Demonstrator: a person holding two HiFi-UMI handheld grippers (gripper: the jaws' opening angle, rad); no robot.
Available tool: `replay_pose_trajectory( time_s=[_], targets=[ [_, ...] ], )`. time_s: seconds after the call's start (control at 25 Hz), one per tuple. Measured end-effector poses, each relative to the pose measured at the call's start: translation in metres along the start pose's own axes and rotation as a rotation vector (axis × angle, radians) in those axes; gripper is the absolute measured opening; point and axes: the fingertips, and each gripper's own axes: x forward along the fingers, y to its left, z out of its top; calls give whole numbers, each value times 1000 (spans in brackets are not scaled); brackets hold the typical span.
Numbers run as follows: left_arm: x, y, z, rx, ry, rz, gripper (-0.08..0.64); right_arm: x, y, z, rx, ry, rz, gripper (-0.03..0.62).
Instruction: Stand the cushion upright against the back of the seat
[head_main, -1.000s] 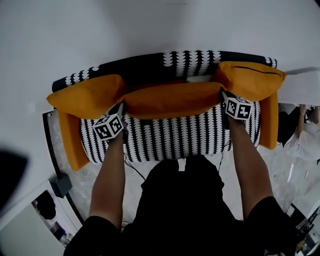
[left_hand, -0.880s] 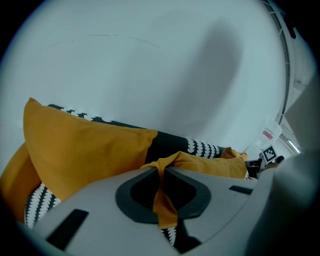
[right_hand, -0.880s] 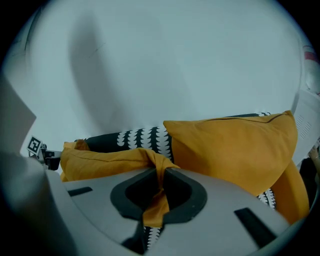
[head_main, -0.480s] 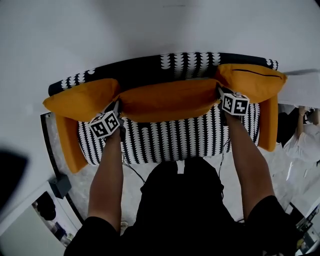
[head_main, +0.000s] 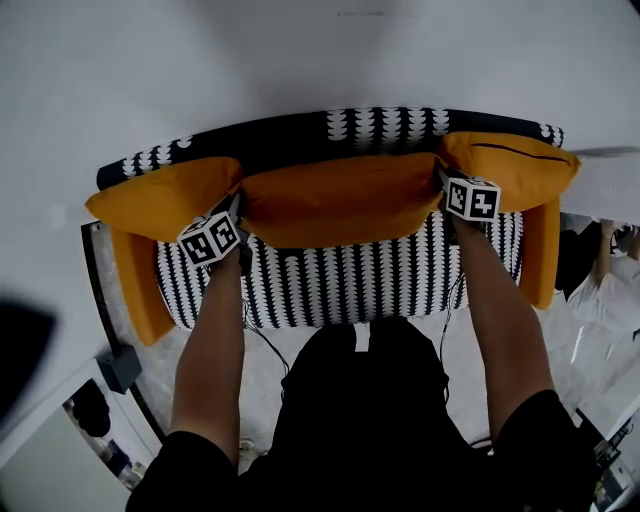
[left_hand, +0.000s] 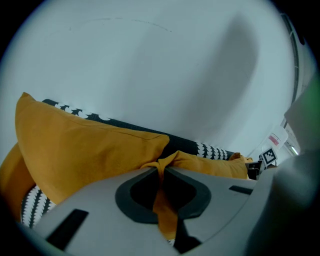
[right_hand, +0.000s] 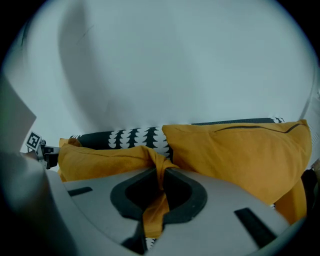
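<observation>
The middle cushion (head_main: 340, 200), orange and plump, stretches lengthwise above the sofa seat (head_main: 350, 280), just before the backrest (head_main: 300, 135). It sits between the left side cushion (head_main: 160, 195) and the right side cushion (head_main: 510, 160). The left tool (left_hand: 161, 172) is clamped on a bunched corner of it, and the right tool (right_hand: 160, 182) on the opposite corner.

It looks soft, light and limp, likely to sag between the two grips. Each pinch holds only a thin fold of cover, which could slip, so a deeper bite along the seam would seem safer. Its lower edge is hidden behind its own bulk, so I cannot tell whether it touches the seat or the backrest.
</observation>
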Motion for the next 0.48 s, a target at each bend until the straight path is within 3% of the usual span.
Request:
replay_pose_trajectory(
  time_s=[0.48],
  targets=[
    [10, 5, 7, 7, 26, 8, 35, 10, -1, 9, 13, 51, -7, 54]
  ],
)
